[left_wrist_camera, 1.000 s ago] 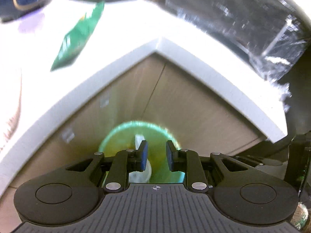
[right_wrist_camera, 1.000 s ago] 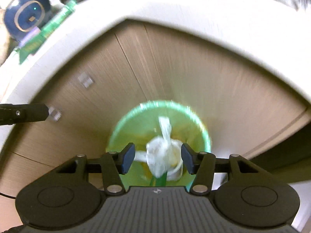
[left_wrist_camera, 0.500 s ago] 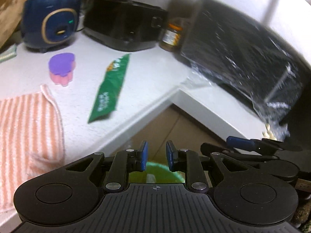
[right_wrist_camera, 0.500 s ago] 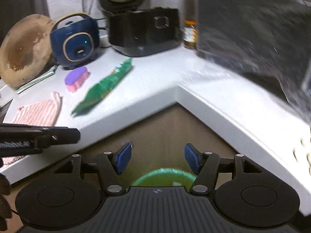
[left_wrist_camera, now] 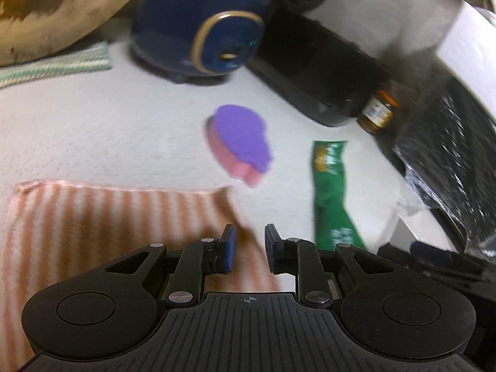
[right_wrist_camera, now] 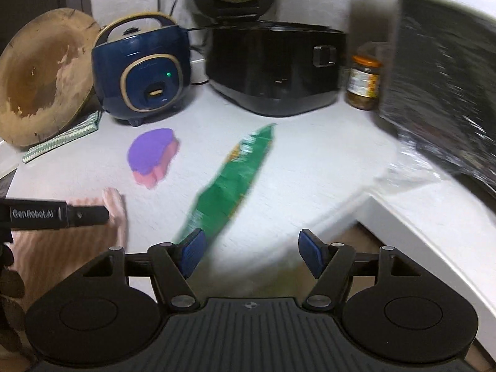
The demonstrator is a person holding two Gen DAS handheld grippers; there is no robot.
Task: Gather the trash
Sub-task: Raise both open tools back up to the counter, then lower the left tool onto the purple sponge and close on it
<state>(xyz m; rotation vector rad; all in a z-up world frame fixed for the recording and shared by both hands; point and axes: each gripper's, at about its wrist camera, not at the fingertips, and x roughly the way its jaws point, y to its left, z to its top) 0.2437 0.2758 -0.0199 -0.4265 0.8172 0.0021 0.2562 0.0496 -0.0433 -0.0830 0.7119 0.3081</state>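
Lying flat on the white surface (right_wrist_camera: 310,167), the green wrapper (right_wrist_camera: 229,183) stretches from near the black cooker (right_wrist_camera: 272,71) toward the near edge, its lower end just beside the left finger of the right tool (right_wrist_camera: 249,252). That tool's jaws stand wide apart with nothing between them. The left tool (left_wrist_camera: 248,252) has its jaws only narrowly parted, also empty, and it hovers over the corner of the striped orange cloth (left_wrist_camera: 93,217).

The right view takes in the whole back row: a round wooden board (right_wrist_camera: 40,77) leaning at the left, a blue cooker (right_wrist_camera: 142,74), the black cooker with a second appliance behind it, and a jar (right_wrist_camera: 363,80) with an orange lid. It also shows the left tool (right_wrist_camera: 90,215) reaching in from the left over the cloth (right_wrist_camera: 71,238), and the surface's inner corner edge at lower right.

The left view sits closer to the purple and pink sponge (left_wrist_camera: 240,145), which lies between the cloth and the blue cooker (left_wrist_camera: 201,28), and it shows the wrapper (left_wrist_camera: 331,192) from its printed end, to the right of the sponge. A green striped cloth (left_wrist_camera: 62,65) shows under the board's edge in both views. A dark shiny sheet (right_wrist_camera: 440,83) fills the right side in each.
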